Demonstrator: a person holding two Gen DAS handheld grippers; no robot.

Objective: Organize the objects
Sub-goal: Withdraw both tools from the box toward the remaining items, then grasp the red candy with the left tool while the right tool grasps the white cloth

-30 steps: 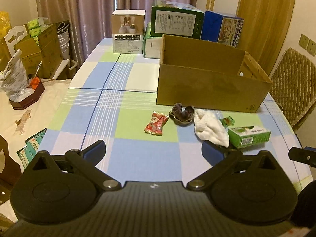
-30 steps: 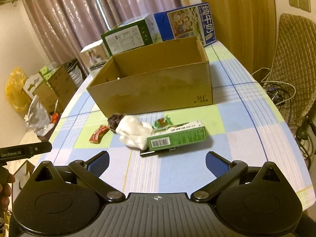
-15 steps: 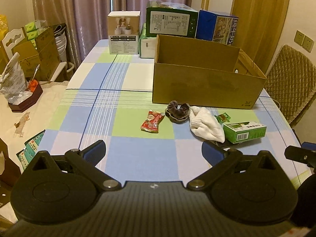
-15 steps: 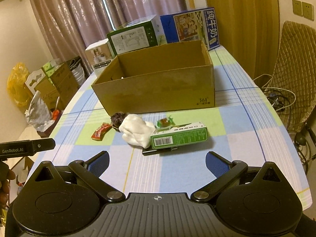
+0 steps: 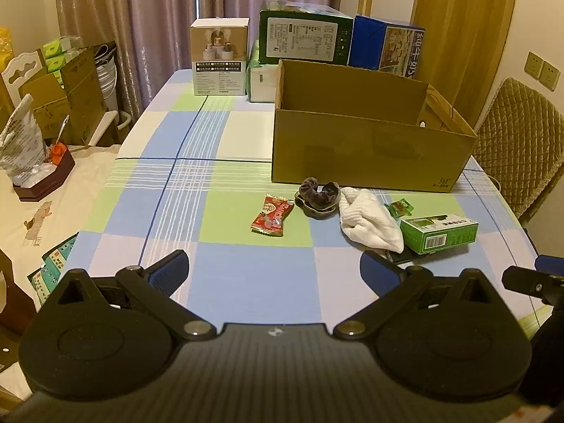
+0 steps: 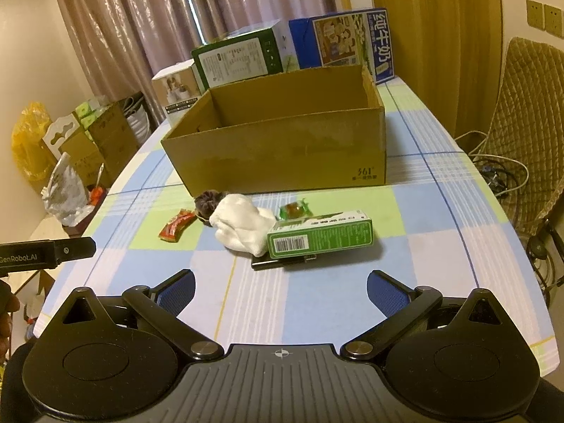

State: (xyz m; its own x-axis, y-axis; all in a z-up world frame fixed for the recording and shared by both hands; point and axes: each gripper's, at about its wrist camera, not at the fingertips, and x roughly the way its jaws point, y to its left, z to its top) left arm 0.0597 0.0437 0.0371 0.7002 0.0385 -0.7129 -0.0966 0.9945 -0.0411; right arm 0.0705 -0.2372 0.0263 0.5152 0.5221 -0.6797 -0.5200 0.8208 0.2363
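An open cardboard box stands on the checked tablecloth. In front of it lie a red candy wrapper, a dark scrunchie, a white cloth, a small green candy and a green carton resting on a black flat item. My left gripper is open over the table's near edge, well short of the wrapper. My right gripper is open, nothing between its fingers, short of the carton.
Several printed boxes stand behind the cardboard box at the table's far end. A quilted chair sits to the right with cables on the floor. Cartons and bags crowd the left side.
Both grippers have drawn back and risen slightly, so the objects look a little farther away. Nothing on the table has moved, and both stay open.
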